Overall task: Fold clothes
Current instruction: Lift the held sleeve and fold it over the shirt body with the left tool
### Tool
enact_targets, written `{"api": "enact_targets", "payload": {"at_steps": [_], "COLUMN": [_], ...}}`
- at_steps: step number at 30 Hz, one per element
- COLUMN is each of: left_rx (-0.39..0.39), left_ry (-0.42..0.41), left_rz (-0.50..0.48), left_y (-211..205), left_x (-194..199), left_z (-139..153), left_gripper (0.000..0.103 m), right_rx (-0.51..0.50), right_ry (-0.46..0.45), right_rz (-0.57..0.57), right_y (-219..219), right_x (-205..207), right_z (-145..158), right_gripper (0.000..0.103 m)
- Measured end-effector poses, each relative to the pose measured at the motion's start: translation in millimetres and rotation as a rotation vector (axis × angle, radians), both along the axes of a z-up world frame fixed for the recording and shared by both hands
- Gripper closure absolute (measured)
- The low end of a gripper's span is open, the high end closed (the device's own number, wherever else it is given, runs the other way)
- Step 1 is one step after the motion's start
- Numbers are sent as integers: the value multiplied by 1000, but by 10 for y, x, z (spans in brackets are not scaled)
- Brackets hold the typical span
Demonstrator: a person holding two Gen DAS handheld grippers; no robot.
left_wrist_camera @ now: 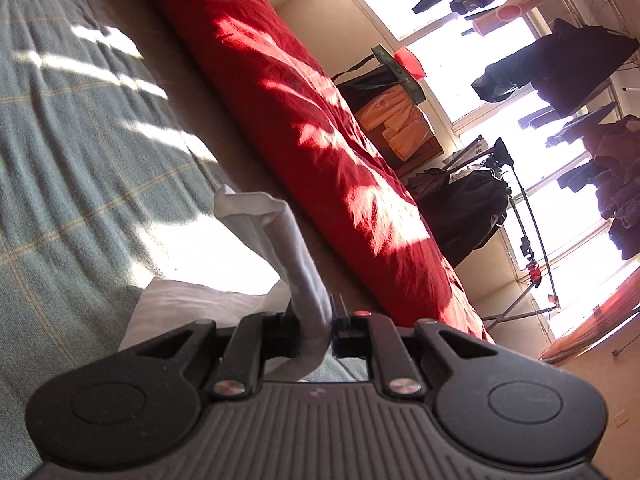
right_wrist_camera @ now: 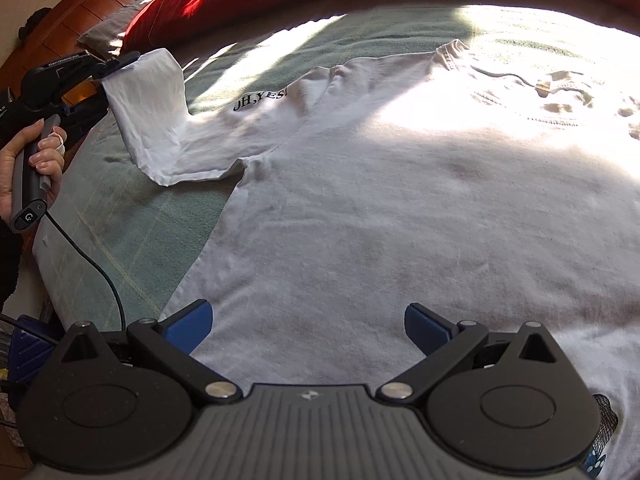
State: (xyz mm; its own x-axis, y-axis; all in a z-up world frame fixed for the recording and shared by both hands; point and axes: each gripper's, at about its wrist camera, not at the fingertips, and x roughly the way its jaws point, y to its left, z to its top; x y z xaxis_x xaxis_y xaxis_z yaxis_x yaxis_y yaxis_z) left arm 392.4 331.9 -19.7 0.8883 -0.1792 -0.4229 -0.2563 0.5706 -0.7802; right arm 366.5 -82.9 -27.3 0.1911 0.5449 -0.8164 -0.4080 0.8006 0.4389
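White T-shirt [right_wrist_camera: 360, 200] lies spread flat on the green blanket [right_wrist_camera: 132, 220] ahead of the released, empty right gripper [right_wrist_camera: 308, 330], body unfolded, while the left gripper [left_wrist_camera: 314, 330], clenched on one sleeve [right_wrist_camera: 156, 108], holds it raised; most folding remains.

A bed [left_wrist_camera: 60, 128] under a grey-green checked cover lay in patchy sunlight, a red duvet [left_wrist_camera: 304, 128] bunched along its far side, beige walls [left_wrist_camera: 308, 4], bright tall windows [left_wrist_camera: 460, 60], dark clothes on a drying rack [left_wrist_camera: 568, 68], a wooden headboard [right_wrist_camera: 92, 4]
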Motion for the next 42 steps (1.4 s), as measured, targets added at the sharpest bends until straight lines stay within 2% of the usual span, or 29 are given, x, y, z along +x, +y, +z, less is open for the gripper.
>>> {"api": "enact_targets", "payload": {"at_steps": [18,32,42], "left_rx": [-67,-99,-42], "left_ry": [-28,-16,7], "left_rz": [-166,-297,-421], "left_y": [-927,-1719,-2269], "left_x": [318,534,643], "left_z": [131,6,-68], "left_gripper": [92,92,92], "right_rx": [2,-25,-24], "right_ry": [-12,-9,-1], "right_rz": [-99,-175,-231], "right_y": [-561,-1058,-1294], "right_x": [-134,-199,-233], "right_z": [-14,-74,-133], "right_gripper": [0,0,0]}}
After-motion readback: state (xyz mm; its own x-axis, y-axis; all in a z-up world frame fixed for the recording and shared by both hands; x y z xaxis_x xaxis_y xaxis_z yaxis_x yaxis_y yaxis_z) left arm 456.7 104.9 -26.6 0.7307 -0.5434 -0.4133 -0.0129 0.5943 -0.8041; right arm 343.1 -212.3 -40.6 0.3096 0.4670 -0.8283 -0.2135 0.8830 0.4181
